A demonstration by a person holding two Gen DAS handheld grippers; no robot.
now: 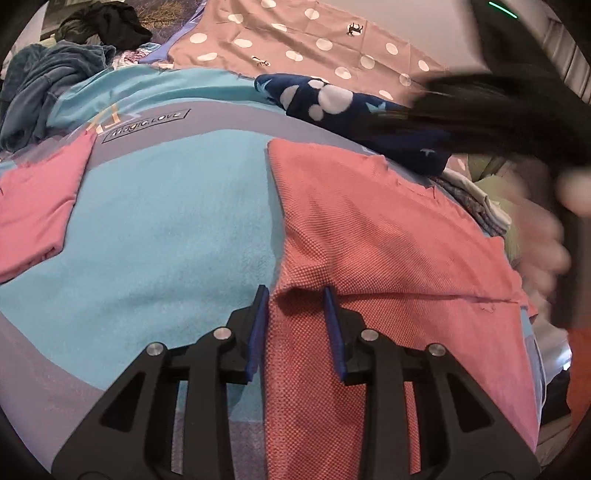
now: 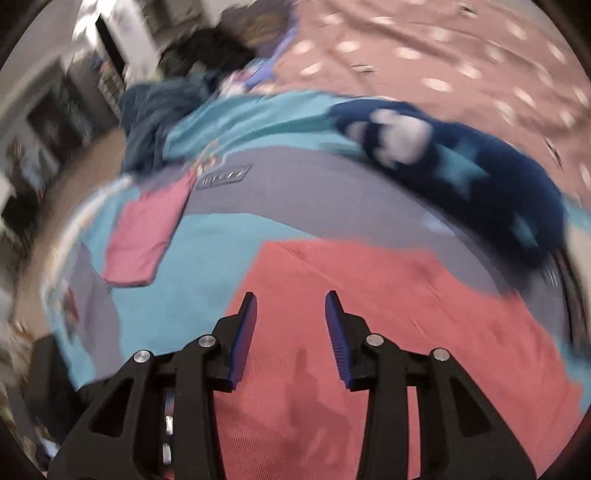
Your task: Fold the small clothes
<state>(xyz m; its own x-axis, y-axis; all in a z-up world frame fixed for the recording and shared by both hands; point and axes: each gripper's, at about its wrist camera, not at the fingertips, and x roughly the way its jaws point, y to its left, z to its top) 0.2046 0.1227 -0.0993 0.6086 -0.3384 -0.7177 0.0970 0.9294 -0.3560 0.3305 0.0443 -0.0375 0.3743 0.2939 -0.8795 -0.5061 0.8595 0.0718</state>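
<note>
Two grippers work over a coral-red knit garment (image 1: 388, 236) spread flat on a turquoise-and-grey blanket (image 1: 166, 221) that covers a bed. In the left wrist view the left gripper (image 1: 295, 291) sits low at the garment's left edge, its blue-padded fingers (image 1: 258, 325) parted, one on the blanket side of the edge and the other over the red cloth, with a small raised fold of the fabric lying between the tips; the jaws have not closed on it. The garment's long axis runs from the camera away toward the head of the bed, its straight left edge leading up to a far corner near the grey band of the blanket, and a seam or folded hem crosses it sideways.

In the right wrist view, blurred by motion, the right gripper (image 2: 290, 295) hangs above the near part of the same red garment (image 2: 388, 314), jaws spread and holding nothing.

A folded pink piece (image 1: 33, 210) lies well apart to the left. A navy fleece with white spots and pale stars (image 1: 332, 99) lies beyond the garment's far edge, on a mauve polka-dot sheet (image 1: 295, 33). A heap of dark blue clothes (image 1: 48, 81) sits at the far left.
</note>
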